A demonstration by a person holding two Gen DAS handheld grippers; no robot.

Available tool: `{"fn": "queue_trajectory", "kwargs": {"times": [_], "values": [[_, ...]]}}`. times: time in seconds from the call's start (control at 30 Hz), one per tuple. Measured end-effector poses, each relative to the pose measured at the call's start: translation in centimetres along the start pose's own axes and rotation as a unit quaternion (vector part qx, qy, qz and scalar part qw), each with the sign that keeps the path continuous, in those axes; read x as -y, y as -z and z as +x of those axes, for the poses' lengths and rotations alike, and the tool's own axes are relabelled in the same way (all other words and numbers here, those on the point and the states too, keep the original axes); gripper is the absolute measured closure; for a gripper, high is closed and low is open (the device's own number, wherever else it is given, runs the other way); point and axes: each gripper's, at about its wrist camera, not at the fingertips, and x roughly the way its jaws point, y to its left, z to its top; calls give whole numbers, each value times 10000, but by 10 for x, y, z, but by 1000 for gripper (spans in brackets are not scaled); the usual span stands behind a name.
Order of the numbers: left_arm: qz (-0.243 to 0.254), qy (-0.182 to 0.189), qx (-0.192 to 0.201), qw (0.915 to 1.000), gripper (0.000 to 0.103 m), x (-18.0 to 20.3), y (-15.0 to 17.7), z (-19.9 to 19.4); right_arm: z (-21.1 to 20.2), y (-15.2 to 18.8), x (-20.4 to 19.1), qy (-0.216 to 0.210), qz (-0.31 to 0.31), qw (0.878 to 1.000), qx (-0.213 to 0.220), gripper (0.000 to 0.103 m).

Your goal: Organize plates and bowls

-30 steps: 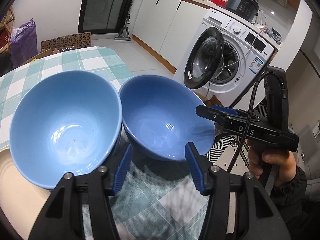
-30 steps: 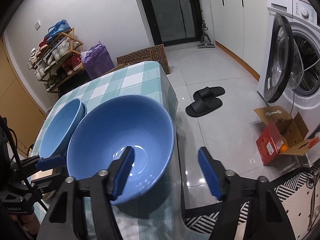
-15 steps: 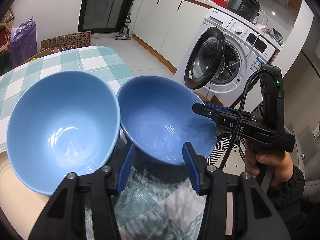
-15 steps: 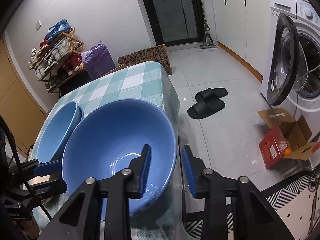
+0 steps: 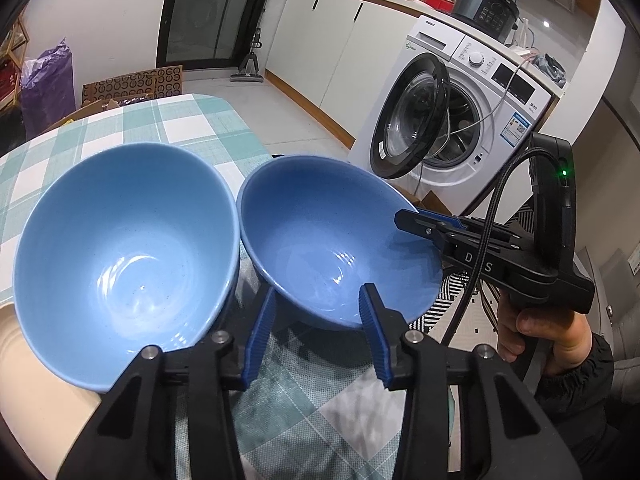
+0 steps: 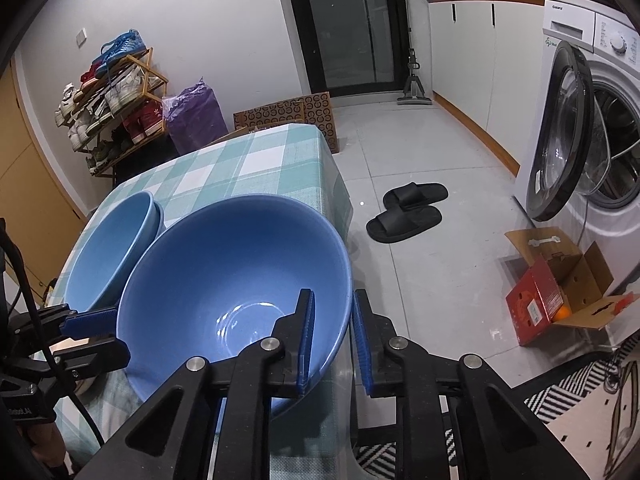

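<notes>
Two blue bowls stand side by side on the checked tablecloth. The darker right bowl shows large in the right wrist view. My right gripper is shut on its near right rim, one finger inside and one outside; it also shows in the left wrist view. The lighter left bowl rests on a cream plate. My left gripper is open just in front of the darker bowl, its fingers either side of the base, holding nothing.
The table edge drops off just right of the darker bowl. On the floor are black slippers and a red carton. A washing machine with its door open stands at the right.
My right gripper has closed from wide open onto the darker bowl's rim. My left gripper has narrowed slightly and stayed in front of the bowls.
</notes>
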Motion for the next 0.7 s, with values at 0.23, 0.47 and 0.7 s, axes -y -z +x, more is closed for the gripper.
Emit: {"fn": "queue_trajectory", "kwargs": {"times": [0.23,0.47,0.7], "values": [[137,-51,49,9999,61,7,0,-2,-4,3,1,20,-27,10000,53,84],[208,-32,68,9998,61,10,1,-3,-11,6,3,57,-8,9999,99,84],[229,-5,135,9996,61,9,0,-8,-20,7,5,104,-52,9998,179,84]]}}
